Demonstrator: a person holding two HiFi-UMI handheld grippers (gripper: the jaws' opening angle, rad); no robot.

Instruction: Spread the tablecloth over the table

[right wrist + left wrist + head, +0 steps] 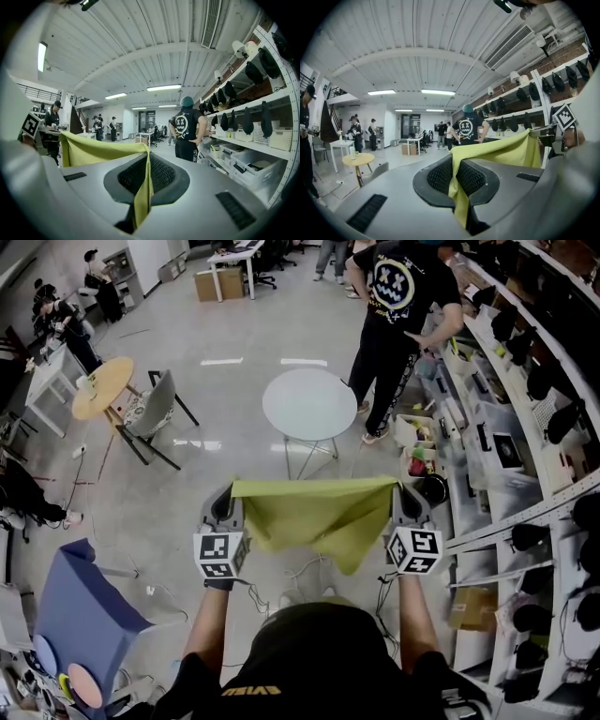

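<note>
The yellow-green fabric tablecloth [314, 514] hangs stretched between the left gripper [229, 493] and the right gripper [403, 491], each clamped on a top corner. Its sagging fold hides part of the glossy grey floor [225, 418] beneath. The round white table [309, 404] stands well beyond, near cluttered white shelving [525, 427].

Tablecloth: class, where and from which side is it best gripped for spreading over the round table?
By its two top corners, from the near side. The limp tablecloth hangs flat only when its hem is stretched between the left tongs and right tongs, as now; the round table lies ahead.
</note>
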